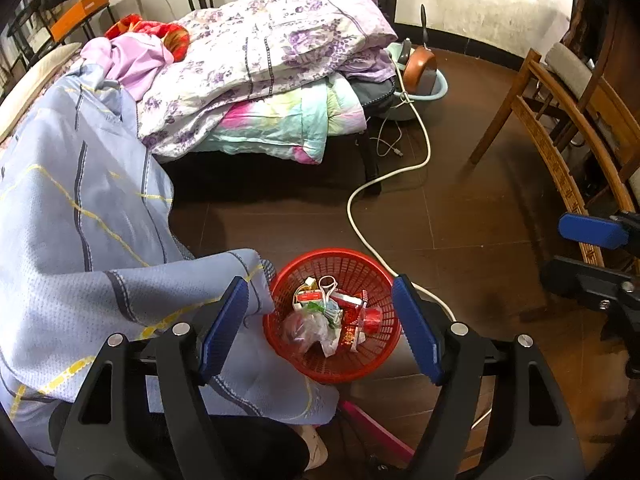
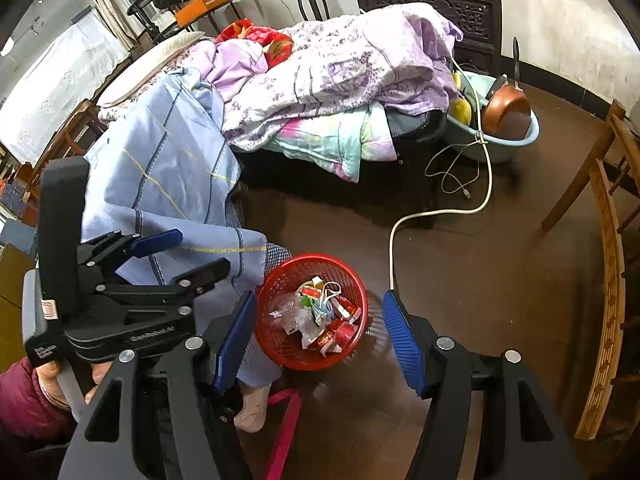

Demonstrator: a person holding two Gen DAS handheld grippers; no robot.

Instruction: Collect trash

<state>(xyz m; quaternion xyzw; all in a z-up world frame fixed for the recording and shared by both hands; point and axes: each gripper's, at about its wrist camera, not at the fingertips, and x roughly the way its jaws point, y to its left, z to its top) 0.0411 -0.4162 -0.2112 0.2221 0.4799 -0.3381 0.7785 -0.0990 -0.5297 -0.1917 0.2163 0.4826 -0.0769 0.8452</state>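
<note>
Both my tools were spread, nothing between pads: left tool, right tool. Round red plastic mesh basket sat on the floor beside the bed, wrappers inside

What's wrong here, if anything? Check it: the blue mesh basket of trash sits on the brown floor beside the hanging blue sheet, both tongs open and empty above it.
The colour is wrong: the mesh basket is red, not blue, as the left wrist view shows. The rest holds: it sits on the brown floor beside the hanging blue sheet, with the left tongs and right tongs open and empty above it.
</note>
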